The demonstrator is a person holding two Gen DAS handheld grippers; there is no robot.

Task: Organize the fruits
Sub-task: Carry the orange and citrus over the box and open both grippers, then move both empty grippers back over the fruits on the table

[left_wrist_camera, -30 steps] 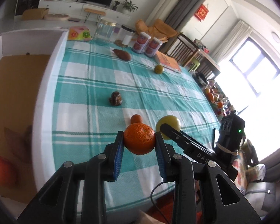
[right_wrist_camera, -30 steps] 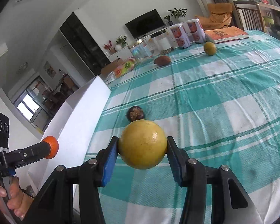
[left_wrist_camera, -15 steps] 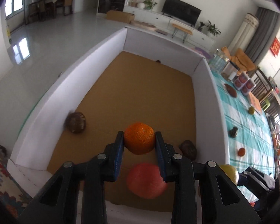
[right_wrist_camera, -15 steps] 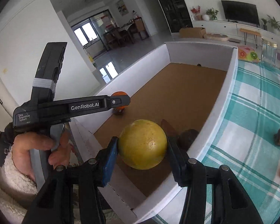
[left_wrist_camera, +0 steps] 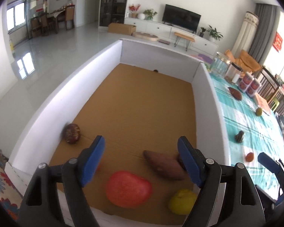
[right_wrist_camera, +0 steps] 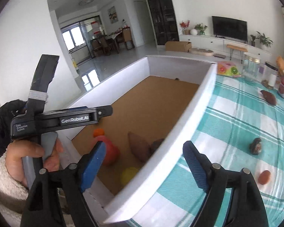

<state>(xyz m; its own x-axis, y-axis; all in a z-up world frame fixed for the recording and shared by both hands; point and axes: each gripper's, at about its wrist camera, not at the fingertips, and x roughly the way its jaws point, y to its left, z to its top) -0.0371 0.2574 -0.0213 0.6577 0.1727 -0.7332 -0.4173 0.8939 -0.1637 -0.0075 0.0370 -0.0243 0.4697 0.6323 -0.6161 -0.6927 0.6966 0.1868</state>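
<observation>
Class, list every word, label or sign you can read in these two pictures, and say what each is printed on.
"GenRobot.AI": on the left gripper body, seen from the right wrist.
"Data Acquisition System": small print on the same body.
Cans labels: too blurred.
Red wall hanging: unreadable.

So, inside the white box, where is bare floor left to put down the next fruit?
The far half of the box is bare cardboard, bordered by the far wall and both side walls. The near end is crowded: red fruit, yellow fruit, sweet potato, a small orange. The dark brown fruit sits against the left wall.
</observation>
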